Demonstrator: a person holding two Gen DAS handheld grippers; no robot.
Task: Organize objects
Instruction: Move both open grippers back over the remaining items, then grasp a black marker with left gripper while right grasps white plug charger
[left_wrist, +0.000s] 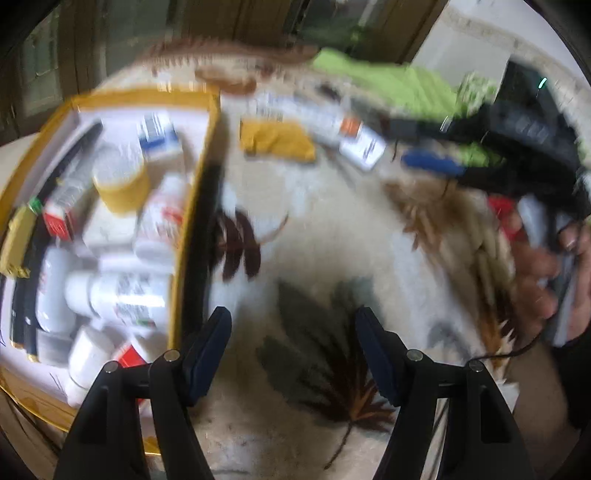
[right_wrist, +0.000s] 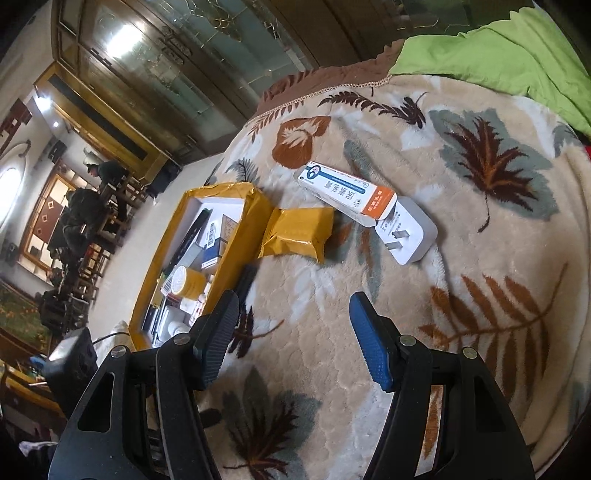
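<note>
A yellow-rimmed box (left_wrist: 195, 184) at the left holds several white bottles, small boxes and a yellow jar (left_wrist: 120, 184); it also shows in the right wrist view (right_wrist: 255, 214). On the leaf-patterned blanket (right_wrist: 461, 258) lie a yellow packet (right_wrist: 297, 234), a long white medicine box (right_wrist: 347, 192) and a white plug adapter (right_wrist: 406, 236). The packet (left_wrist: 275, 138) and the medicine box (left_wrist: 317, 116) show blurred in the left wrist view. My left gripper (left_wrist: 293, 350) is open and empty beside the box. My right gripper (right_wrist: 291, 339) is open and empty, short of the packet.
A green cloth (right_wrist: 498, 55) lies at the far right of the blanket. A wooden glass-fronted cabinet (right_wrist: 166, 66) stands behind. A person's hand (left_wrist: 543, 266) holds the right gripper at the right edge of the left wrist view. A black device (right_wrist: 72, 365) sits at the lower left.
</note>
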